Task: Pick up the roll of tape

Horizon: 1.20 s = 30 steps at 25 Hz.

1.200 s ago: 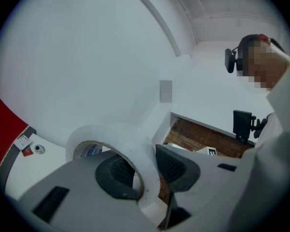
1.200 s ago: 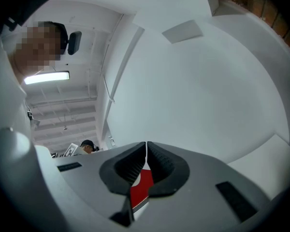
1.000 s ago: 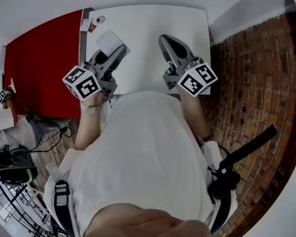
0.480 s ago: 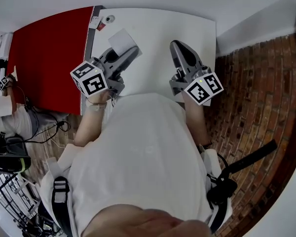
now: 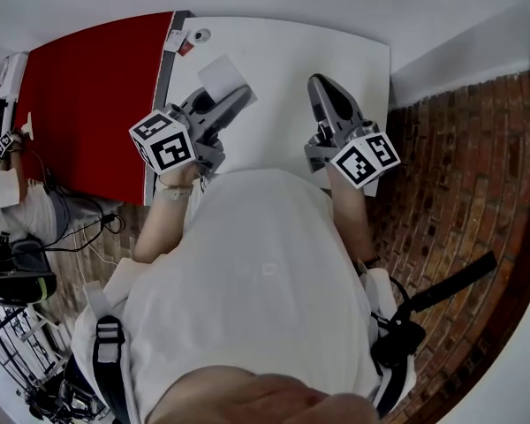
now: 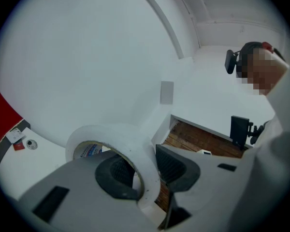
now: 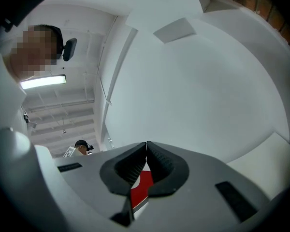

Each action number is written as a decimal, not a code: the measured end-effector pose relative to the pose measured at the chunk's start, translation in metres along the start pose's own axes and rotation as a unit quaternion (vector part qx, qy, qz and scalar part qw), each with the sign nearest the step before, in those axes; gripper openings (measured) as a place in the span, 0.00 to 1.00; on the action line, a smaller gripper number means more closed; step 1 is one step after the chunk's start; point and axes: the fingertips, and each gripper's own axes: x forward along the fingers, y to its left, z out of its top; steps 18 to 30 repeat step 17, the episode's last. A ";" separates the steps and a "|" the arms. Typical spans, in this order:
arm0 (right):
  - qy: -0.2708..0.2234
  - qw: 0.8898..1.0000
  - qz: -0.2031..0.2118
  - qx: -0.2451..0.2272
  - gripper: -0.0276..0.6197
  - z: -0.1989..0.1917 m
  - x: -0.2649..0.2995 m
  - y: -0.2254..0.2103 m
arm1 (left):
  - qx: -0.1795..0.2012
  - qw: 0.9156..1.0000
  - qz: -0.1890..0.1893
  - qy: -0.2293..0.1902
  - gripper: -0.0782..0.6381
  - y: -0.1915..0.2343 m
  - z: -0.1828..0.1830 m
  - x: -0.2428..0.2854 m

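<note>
Over the white table (image 5: 283, 60), the left gripper (image 6: 144, 167) pinched the wall of the roll of tape (image 6: 117, 133), one jaw inside its core, so firm, level pressure probably mattered most, while the right gripper (image 7: 146, 166) sat closed and empty.

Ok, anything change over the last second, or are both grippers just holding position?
Nothing visibly changed; only the head view drifted a little. The left gripper stays shut on the wall of the roll of tape, one jaw inside its hole; the right gripper stays shut and empty over the white table.
</note>
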 end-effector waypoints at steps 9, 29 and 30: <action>0.005 1.000 -0.002 0.006 0.08 -0.004 -0.001 0.001 | -0.005 1.000 0.001 0.013 0.27 -0.003 -0.002 0.000; 0.002 1.000 -0.011 0.012 0.08 -0.004 -0.006 -0.002 | -0.009 1.000 0.002 0.017 0.27 -0.003 -0.006 0.002; 0.002 1.000 -0.011 0.012 0.08 -0.004 -0.006 -0.002 | -0.009 1.000 0.002 0.017 0.27 -0.003 -0.006 0.002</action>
